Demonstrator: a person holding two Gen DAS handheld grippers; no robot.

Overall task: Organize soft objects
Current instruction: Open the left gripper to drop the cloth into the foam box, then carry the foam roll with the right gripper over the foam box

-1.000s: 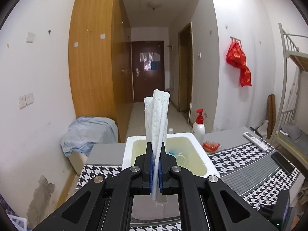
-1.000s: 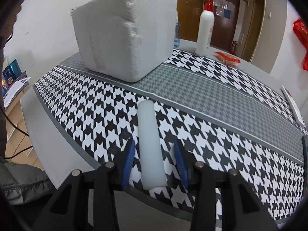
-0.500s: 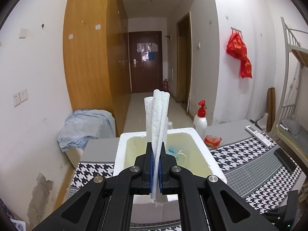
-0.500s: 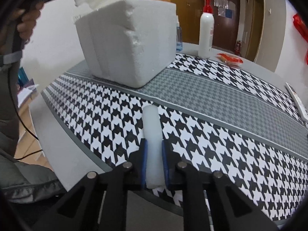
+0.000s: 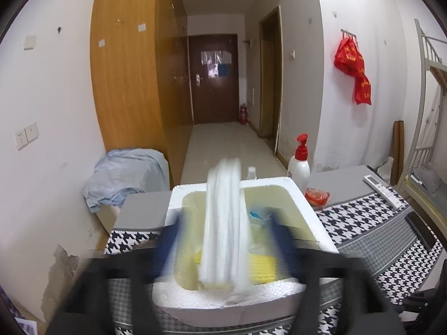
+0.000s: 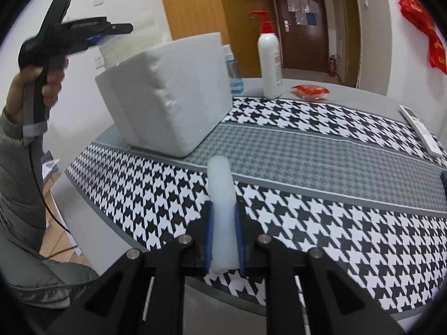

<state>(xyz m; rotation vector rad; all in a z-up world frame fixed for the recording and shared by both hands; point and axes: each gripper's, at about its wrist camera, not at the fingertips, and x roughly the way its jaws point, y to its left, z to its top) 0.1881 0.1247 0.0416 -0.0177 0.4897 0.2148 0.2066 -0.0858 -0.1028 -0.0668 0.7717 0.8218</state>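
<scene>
The white foam box (image 5: 310,209) stood on the houndstooth table (image 6: 321,223), holding yellow and blue items too blurred to identify. Above its near rim the left gripper (image 5: 226,240) had its jaws spread wide, the white rolled cloth (image 5: 223,223) loose between them. Nearer than the box, the right gripper (image 6: 224,240) clamped a pale foam cylinder (image 6: 220,192).

foam box (image 6: 167,97) blocks the cloth's (image 6: 321,150) left rear; pump bottle (image 6: 269,64) stands behind; centre strip lies bare.

A blurred white ribbed roll (image 5: 223,223) stands upright over the foam box (image 5: 237,304); a smooth white roll (image 6: 222,212) lies lengthwise.
</scene>
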